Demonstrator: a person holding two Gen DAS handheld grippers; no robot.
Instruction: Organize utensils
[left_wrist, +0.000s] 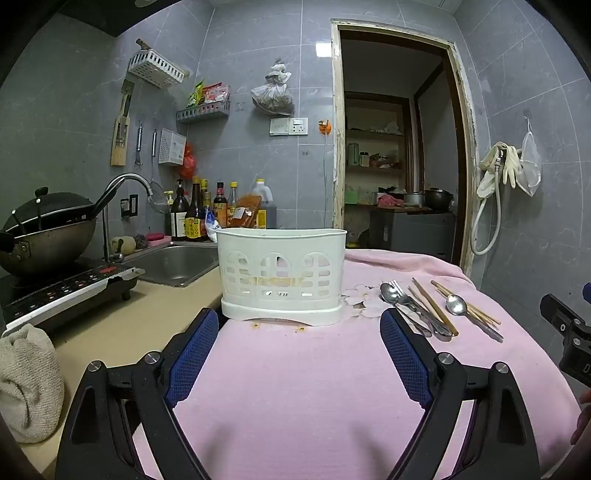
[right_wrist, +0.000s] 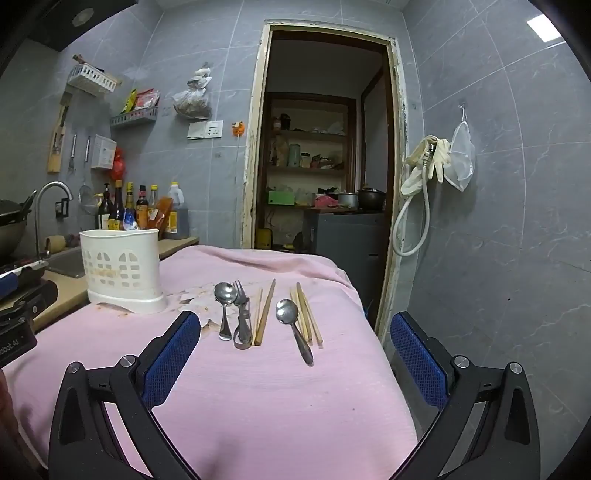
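Observation:
A white slotted utensil holder (left_wrist: 282, 275) (right_wrist: 123, 271) stands upright on the pink cloth (left_wrist: 314, 387) (right_wrist: 266, 398). To its right lie the utensils in a row: a spoon (right_wrist: 224, 308) (left_wrist: 388, 293), a fork (right_wrist: 242, 314), a pair of wooden chopsticks (right_wrist: 264, 314), a second spoon (right_wrist: 291, 321) (left_wrist: 456, 304) and more chopsticks (right_wrist: 308, 314). My left gripper (left_wrist: 299, 325) is open, just short of the holder, with nothing between its fingers. Open as well, my right gripper (right_wrist: 295, 328) hovers near the utensils and touches none.
A steel sink (left_wrist: 177, 264) with a tap, an induction hob (left_wrist: 66, 291) bearing a wok, and sauce bottles (left_wrist: 207, 214) lie to the left. A rolled towel (left_wrist: 27, 380) sits at the near left. The cloth's right edge drops toward a doorway (right_wrist: 325, 147).

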